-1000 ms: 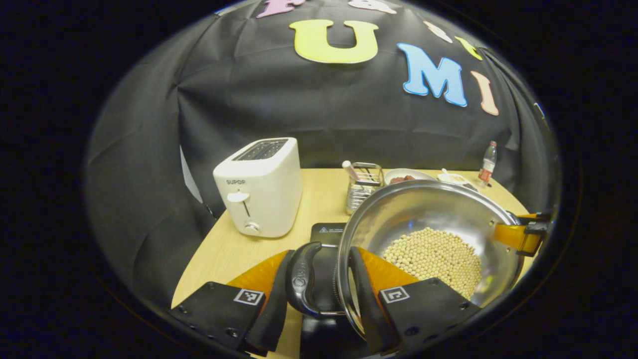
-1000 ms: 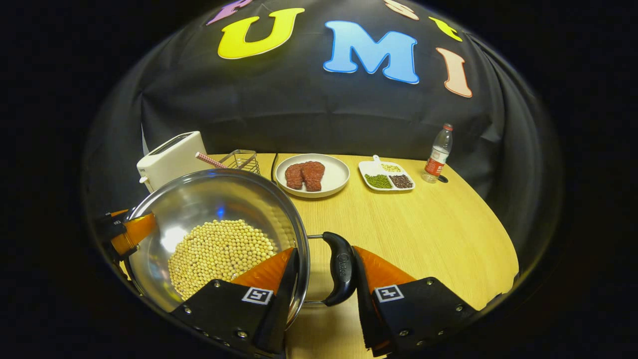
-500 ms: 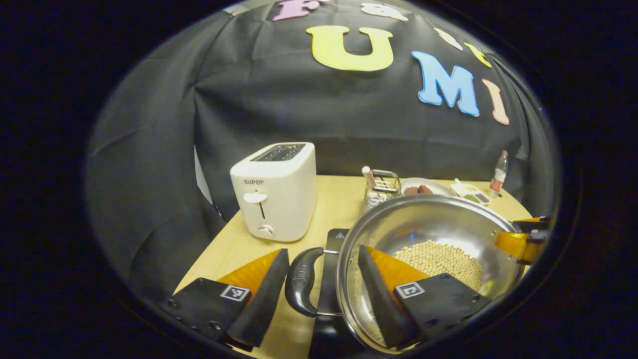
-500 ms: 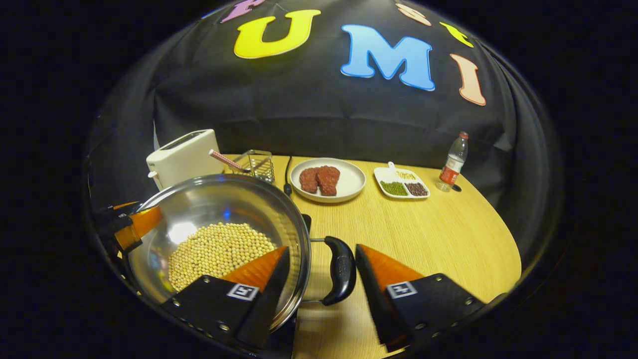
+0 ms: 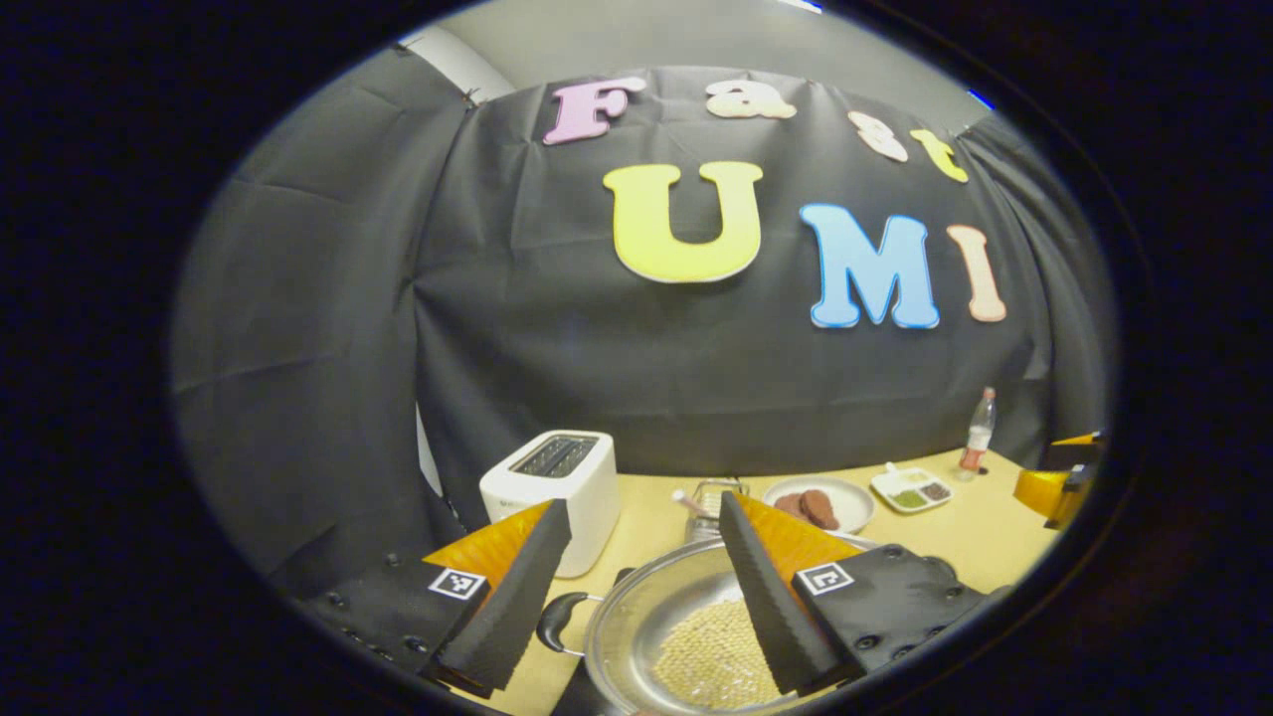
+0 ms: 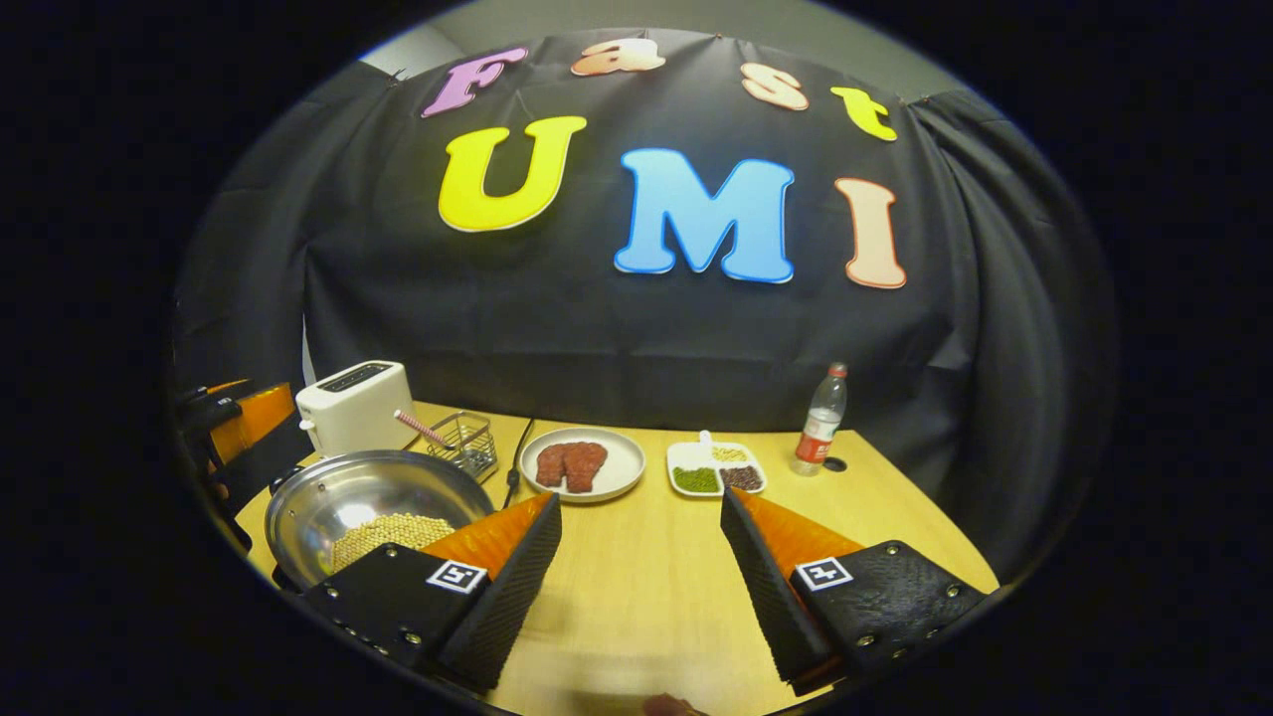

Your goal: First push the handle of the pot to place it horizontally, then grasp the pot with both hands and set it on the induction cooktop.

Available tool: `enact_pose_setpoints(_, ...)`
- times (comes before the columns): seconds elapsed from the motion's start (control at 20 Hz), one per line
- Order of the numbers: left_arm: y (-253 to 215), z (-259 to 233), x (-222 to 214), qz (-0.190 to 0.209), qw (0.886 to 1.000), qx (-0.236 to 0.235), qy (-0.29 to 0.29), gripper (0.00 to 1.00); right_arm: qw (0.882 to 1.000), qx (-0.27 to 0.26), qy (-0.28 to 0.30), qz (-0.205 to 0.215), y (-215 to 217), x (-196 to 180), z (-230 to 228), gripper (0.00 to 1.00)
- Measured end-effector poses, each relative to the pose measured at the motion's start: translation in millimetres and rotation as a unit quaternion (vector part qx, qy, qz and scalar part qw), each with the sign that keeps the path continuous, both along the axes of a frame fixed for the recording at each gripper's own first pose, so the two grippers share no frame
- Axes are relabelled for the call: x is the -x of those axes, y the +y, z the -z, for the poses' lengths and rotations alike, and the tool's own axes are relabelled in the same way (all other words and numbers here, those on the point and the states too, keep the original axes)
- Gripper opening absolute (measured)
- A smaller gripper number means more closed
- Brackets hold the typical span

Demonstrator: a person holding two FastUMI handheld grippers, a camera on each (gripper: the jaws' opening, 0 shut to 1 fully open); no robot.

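While the pot is sitting low on the table, near its left front corner and well clear of both grippers, the closing step of the task is judged to be in hand: release after the set-down. A dark edge is being glimpsed under the pot's near rim in the left gripper view, taken to be the cooktop, though too little of it is being shown for certainty. The left gripper is being held above the pot with its fingers spread wide and nothing between them; the right gripper is likewise being held spread and empty over bare tabletop to the pot's right. If the pot is judged seated, nothing more is being called for than keeping both tools clear of the rim.

The pot is being seen as a wide, round, shallow vessel of polished steel, with a black looped handle on its left side and a bed of small pale beans inside. Behind it a white, smooth-sided toaster and a wire basket are standing. Further right a round white plate of reddish meat, a divided dish of grains and a clear bottle are being shown on pale wood-grain.
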State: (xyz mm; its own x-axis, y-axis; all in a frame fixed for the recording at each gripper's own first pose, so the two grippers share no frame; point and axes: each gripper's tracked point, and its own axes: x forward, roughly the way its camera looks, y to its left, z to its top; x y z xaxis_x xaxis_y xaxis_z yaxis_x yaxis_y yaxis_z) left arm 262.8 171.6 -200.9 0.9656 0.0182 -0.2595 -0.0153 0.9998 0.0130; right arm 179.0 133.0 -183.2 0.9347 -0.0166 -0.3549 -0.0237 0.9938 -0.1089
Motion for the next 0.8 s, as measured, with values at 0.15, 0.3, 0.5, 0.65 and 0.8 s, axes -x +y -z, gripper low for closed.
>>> enact_pose_setpoints(0.15,-33,-42,19,-0.001,0.999,0.016,-0.031,1.0,0.999,0.018,-0.033,0.003,-46,14,-34,0.97)
enact_pose_setpoints(0.3,-70,-72,42,0.012,0.998,0.015,-0.053,0.98,0.999,0.007,-0.051,0.012,-79,33,-58,0.97)
enact_pose_setpoints(0.5,-121,-116,80,0.029,0.996,0.021,-0.079,1.0,0.996,-0.007,-0.083,0.018,-117,66,-97,0.97)
enact_pose_setpoints(0.65,-157,-153,118,0.045,0.993,0.025,-0.104,0.99,0.993,-0.001,-0.115,0.007,-137,97,-125,0.97)
enact_pose_setpoints(0.8,-181,-178,163,0.047,0.992,0.02,-0.118,1.0,0.992,-0.013,-0.125,-0.009,-149,131,-139,0.97)
